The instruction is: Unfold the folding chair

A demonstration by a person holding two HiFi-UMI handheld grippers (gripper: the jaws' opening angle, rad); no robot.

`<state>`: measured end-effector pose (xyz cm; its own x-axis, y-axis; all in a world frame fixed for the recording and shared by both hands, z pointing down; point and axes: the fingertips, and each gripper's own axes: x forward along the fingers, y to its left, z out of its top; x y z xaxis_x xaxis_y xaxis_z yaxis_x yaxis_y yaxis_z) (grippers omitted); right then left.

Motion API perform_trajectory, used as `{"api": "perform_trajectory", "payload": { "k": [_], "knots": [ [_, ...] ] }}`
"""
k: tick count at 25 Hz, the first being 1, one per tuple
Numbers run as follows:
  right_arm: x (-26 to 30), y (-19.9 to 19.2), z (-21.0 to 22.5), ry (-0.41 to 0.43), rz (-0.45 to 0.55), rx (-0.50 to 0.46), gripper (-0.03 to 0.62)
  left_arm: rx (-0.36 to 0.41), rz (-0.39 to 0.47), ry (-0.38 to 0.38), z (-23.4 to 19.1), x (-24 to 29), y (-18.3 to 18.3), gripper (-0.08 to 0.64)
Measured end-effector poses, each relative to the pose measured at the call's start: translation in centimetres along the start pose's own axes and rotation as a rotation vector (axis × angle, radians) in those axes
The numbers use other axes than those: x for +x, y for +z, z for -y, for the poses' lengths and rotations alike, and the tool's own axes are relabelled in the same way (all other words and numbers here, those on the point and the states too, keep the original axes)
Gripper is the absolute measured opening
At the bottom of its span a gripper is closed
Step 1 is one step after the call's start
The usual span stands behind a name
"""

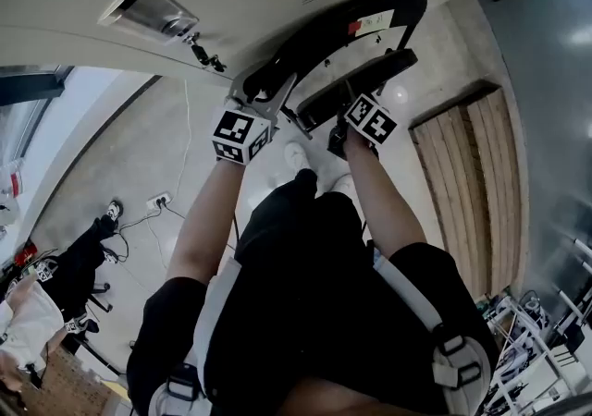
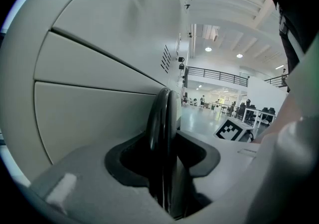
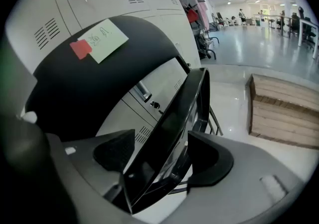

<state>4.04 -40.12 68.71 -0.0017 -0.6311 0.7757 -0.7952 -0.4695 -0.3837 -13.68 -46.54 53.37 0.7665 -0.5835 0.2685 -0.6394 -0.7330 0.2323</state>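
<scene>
Folding chair [image 1: 356, 54], folded, standing on the floor [image 1: 139, 155] just in front of a bank of white lockers [image 2: 99, 68]. The seat [image 3: 174, 118] lies close to the black backrest [image 3: 75, 83]. The left claw [image 2: 164, 161] is closed on the thin rim of the backrest, with a pad against each face. The right claw [image 3: 162, 154] stands wide open astride the seat's edge, which passes between the jaws. There is a clear gap at the left pad, and nothing is gripped.

The step in hand appears to be taking hold of the seat. To do it well:
- Keep the left grip firm so the backrest cannot twist.
- Centre the seat edge between the right pads before closing.
- Swing the seat down and away from the backrest.
- Draw the chair clear of the lockers, watching that the legs do not slide on the smooth floor.
</scene>
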Motion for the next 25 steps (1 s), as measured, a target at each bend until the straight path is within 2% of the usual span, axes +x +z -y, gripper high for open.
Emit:
{"api": "perform_trajectory", "payload": {
  "k": [8, 12, 16, 25],
  "knots": [
    [3.6, -1.1, 0.3, -0.05, -0.072, 0.156, 0.325, 0.001, -0.014, -0.013, 0.2, 0.1, -0.1, 0.167],
    [5.1, -2.5, 0.3, -0.032, -0.101, 0.268, 0.3, 0.011, -0.017, -0.04, 0.2, 0.1, -0.1, 0.163],
    [5.3, -2.1, -0.3, 0.045, -0.078, 0.278, 0.219, 0.017, -0.008, -0.048, 0.1, 0.2, 0.0, 0.158],
    [3.5, -2.9, 1.7, 0.072, -0.019, 0.33, 0.199, 0.004, -0.002, -0.038, 0.9, -0.2, -0.6, 0.152]
  ]
}}
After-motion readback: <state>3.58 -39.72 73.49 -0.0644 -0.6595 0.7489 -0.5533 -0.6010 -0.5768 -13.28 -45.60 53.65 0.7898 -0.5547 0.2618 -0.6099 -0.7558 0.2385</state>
